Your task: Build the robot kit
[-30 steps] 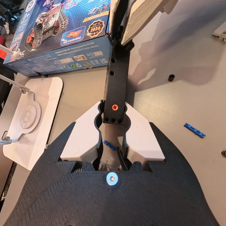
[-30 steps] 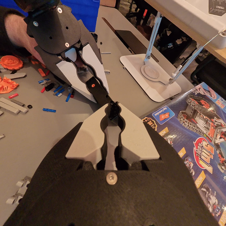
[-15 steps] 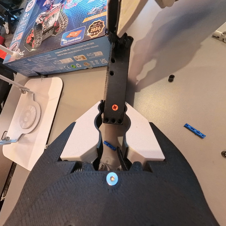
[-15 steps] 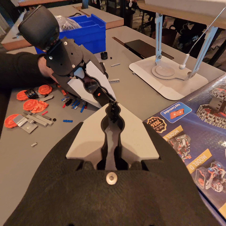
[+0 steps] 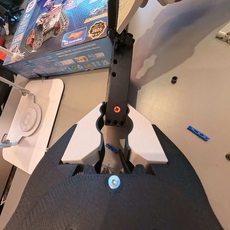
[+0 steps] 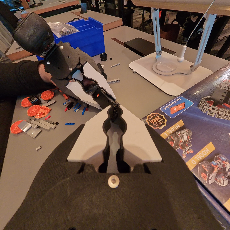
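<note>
My left gripper (image 5: pixel 115 109) is shut on a long black block (image 5: pixel 118 82) with an orange cross-hole pin, held above the grey table. At the block's far end sits a small black connector piece (image 5: pixel 122 38). My right gripper (image 6: pixel 115 109) is shut on that small black piece (image 6: pixel 114 112) and meets the block (image 6: pixel 103 98) end on. The right gripper's pale fingers (image 5: pixel 125 13) show at the top of the left wrist view. The left gripper (image 6: pixel 113 98) and a person's hand in a dark sleeve (image 6: pixel 18 77) show in the right wrist view.
A blue toy kit box (image 6: pixel 199 124) lies at the right. A white lamp base (image 6: pixel 168 73) stands behind it. Orange wheels (image 6: pixel 36 110), grey beams (image 6: pixel 41 124) and blue pins (image 6: pixel 69 123) lie scattered at the left. A blue bin (image 6: pixel 87 34) stands at the back. My right fingertips sit around 9 cm from my left ones.
The right gripper has tilted and drawn back, still holding the small piece at the block's end; the view of the table has widened. The left gripper with the block has stayed still.
</note>
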### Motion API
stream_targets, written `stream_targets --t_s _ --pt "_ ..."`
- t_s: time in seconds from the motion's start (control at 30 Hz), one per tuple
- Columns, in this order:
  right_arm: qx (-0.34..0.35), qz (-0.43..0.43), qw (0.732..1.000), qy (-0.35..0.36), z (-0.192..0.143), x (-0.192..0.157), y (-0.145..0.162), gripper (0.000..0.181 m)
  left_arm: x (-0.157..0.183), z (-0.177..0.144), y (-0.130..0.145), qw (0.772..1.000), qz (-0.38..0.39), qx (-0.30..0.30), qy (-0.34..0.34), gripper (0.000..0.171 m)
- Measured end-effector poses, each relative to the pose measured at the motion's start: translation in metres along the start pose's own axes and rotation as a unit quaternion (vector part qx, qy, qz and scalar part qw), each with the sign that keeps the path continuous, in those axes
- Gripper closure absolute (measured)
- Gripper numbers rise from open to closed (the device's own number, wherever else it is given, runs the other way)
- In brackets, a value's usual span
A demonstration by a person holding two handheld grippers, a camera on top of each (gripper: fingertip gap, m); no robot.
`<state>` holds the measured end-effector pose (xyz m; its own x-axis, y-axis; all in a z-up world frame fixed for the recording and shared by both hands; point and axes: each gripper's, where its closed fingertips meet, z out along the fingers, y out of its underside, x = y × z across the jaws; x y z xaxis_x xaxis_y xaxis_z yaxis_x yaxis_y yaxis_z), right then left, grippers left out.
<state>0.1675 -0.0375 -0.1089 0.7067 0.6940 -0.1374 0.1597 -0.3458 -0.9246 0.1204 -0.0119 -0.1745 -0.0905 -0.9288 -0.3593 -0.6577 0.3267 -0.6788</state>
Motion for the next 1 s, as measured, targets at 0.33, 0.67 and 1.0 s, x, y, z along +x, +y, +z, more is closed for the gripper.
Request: stream_targets --t_s 0.33,0.67,1.0 --pt "-0.022 -0.02 0.999 0.012 -0.0069 0.0015 0.0041 0.177 -0.0001 0.0002 0.0 1.0 -0.001 0.0 0.001 0.144" --pt "-0.031 -0.046 0.998 0.03 -0.0039 0.0017 0.0055 0.177 -0.0003 0.0002 0.0 1.0 -0.001 0.0 0.0 0.144" --pt "-0.032 -0.083 0.994 0.068 -0.0023 0.0006 0.0048 0.176 -0.0001 0.0003 0.0 1.0 0.0 0.0 -0.001 0.144"
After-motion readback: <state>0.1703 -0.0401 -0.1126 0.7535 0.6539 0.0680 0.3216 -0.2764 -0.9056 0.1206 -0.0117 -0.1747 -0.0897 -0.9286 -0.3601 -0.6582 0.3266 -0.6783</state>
